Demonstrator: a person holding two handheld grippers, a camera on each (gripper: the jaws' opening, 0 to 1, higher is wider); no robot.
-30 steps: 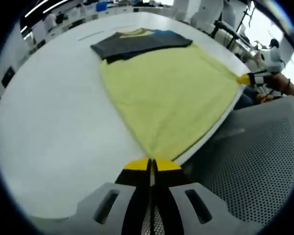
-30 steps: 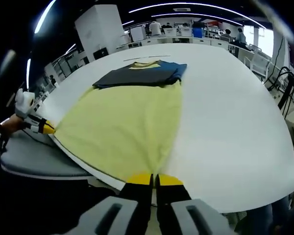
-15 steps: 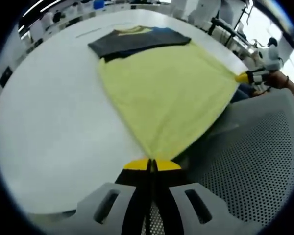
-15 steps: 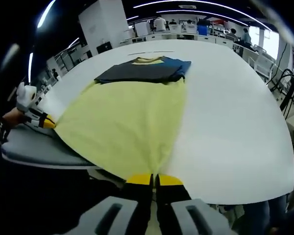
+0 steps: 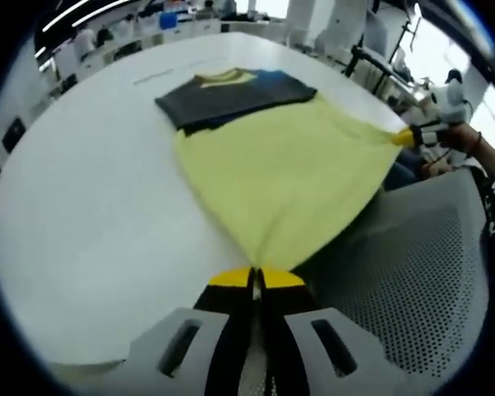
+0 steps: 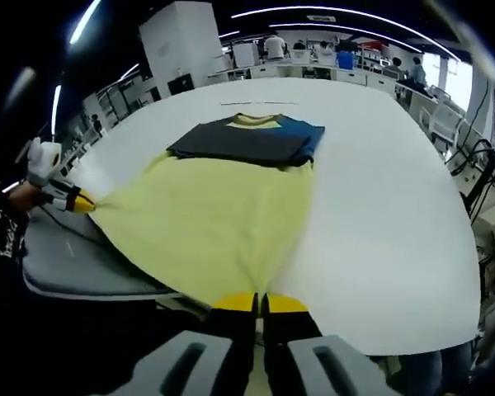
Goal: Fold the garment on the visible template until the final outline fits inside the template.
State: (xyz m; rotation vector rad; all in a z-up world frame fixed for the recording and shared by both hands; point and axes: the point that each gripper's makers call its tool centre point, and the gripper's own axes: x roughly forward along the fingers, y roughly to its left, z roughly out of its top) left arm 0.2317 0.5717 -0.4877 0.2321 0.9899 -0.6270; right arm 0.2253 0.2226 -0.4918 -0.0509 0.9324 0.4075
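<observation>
Lifted further off the table point(image 5: 82, 198), the yellow garment point(image 5: 289, 173) is gripped by both clenched grippers point(image 5: 254, 280) point(image 6: 259, 304), apparently taut.

Yellow garment point(image 6: 214, 227) corner between closed right gripper point(image 6: 259, 304) fingers point(image 6: 235, 302)

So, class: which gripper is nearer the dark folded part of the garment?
Neither clearly. The left gripper and the right gripper each clamp a yellow hem corner, both far from the dark folded part.
</observation>
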